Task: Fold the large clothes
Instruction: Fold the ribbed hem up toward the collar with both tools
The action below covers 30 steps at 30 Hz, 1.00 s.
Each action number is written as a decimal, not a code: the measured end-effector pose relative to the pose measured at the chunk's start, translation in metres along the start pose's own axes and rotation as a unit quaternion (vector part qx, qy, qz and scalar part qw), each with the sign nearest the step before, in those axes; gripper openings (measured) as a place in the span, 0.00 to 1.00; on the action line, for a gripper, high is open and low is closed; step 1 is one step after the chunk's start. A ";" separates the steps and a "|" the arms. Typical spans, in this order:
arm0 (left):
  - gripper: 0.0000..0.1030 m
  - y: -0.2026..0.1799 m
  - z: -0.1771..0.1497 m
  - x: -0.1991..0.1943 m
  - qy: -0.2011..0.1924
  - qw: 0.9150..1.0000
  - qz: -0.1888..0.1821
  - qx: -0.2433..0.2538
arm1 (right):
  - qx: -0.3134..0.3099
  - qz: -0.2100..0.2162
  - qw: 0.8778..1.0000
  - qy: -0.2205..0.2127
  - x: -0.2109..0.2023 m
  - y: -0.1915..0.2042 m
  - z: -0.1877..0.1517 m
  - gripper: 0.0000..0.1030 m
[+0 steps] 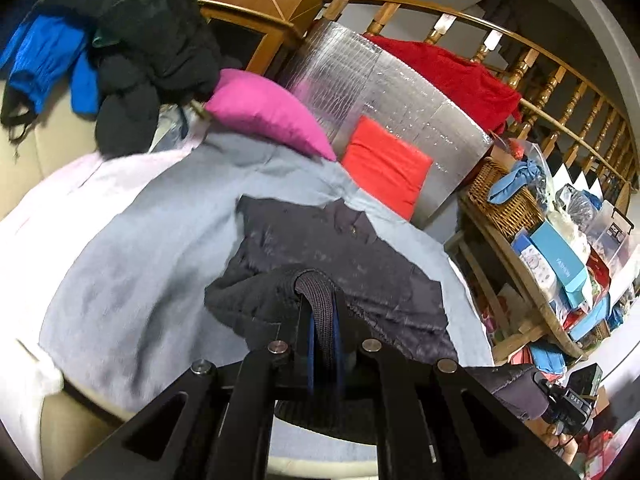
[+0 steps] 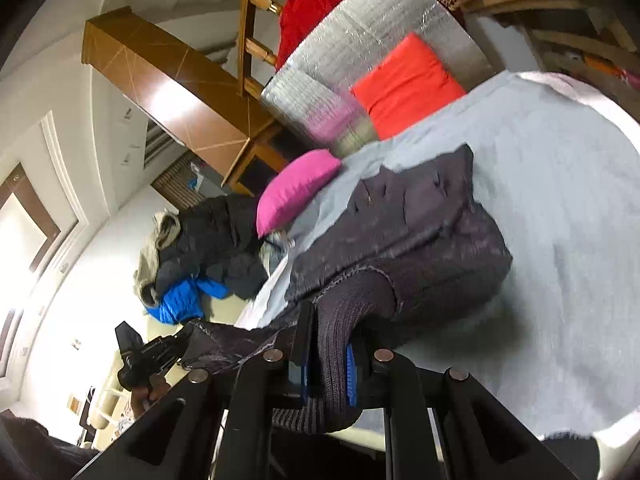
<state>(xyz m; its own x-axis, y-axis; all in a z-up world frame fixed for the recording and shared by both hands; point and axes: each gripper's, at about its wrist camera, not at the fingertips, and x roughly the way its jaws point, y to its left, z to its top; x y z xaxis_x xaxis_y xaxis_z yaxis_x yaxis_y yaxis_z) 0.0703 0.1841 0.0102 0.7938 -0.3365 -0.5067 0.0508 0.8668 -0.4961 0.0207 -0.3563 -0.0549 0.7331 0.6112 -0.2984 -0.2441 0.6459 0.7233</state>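
Note:
A dark navy quilted jacket (image 1: pixel 340 256) lies on a pale blue cloth (image 1: pixel 132 264) spread over the surface. My left gripper (image 1: pixel 322 320) is shut on the jacket's ribbed knit hem, which runs between its blue-padded fingers. In the right wrist view the same jacket (image 2: pixel 420 224) drapes from my right gripper (image 2: pixel 328 360), which is shut on another stretch of the ribbed hem. The hem hangs taut between the two grippers. The other gripper shows at the edge of each view, the right gripper (image 1: pixel 568 404) and the left gripper (image 2: pixel 148 356), each in a hand.
A pink cushion (image 1: pixel 272 112), a red cushion (image 1: pixel 384 164) and a silver foil mat (image 1: pixel 400 96) stand behind the cloth. A heap of dark and blue clothes (image 1: pixel 120 52) lies far left. A cluttered shelf with a wicker basket (image 1: pixel 504 200) stands to the right, under a wooden railing (image 1: pixel 552 92).

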 end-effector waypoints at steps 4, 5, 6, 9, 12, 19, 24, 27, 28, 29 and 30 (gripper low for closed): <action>0.08 -0.003 0.015 0.007 -0.015 1.000 -0.002 -0.005 | -0.011 0.000 1.000 -0.015 0.008 0.007 0.022 0.14; 0.08 -0.003 0.019 0.009 -0.020 1.000 0.001 -0.007 | -0.014 0.001 1.000 -0.020 0.011 0.011 0.028 0.14; 0.08 -0.003 0.022 0.011 -0.024 1.000 0.003 -0.009 | -0.017 0.001 1.000 -0.025 0.013 0.013 0.033 0.14; 0.08 -0.002 0.029 0.018 -0.034 0.999 0.012 -0.015 | -0.020 0.001 0.999 -0.038 0.024 0.018 0.050 0.14; 0.08 -0.003 0.039 0.028 -0.041 0.999 0.025 -0.020 | -0.023 -0.002 0.999 -0.047 0.035 0.020 0.064 0.14; 0.08 -0.010 0.054 0.049 -0.050 0.997 0.063 -0.016 | -0.025 -0.022 0.998 -0.057 0.062 0.021 0.093 0.14; 0.08 -0.018 0.073 0.073 -0.053 0.995 0.087 -0.003 | -0.026 -0.038 0.997 -0.062 0.084 0.017 0.118 0.13; 0.08 -0.020 0.087 0.090 -0.053 0.994 0.095 0.000 | -0.031 -0.047 0.996 -0.062 0.100 0.015 0.137 0.13; 0.08 -0.021 0.091 0.096 -0.053 0.994 0.098 0.001 | -0.032 -0.050 0.996 -0.062 0.106 0.015 0.143 0.13; 0.08 -0.022 0.097 0.104 -0.053 0.994 0.100 0.002 | -0.034 -0.053 0.996 -0.062 0.111 0.015 0.148 0.13; 0.08 -0.023 0.101 0.108 -0.053 0.993 0.102 0.002 | -0.037 -0.056 0.996 -0.062 0.119 0.014 0.155 0.13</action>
<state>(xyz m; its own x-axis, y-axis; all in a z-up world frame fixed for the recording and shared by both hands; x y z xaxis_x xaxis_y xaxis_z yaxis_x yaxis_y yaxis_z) 0.2161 0.1651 0.0377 0.8467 -0.1136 -0.5198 -0.1152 0.9146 -0.3876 0.2027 -0.3456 0.0166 0.8300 0.4748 -0.2927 -0.1981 0.7415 0.6410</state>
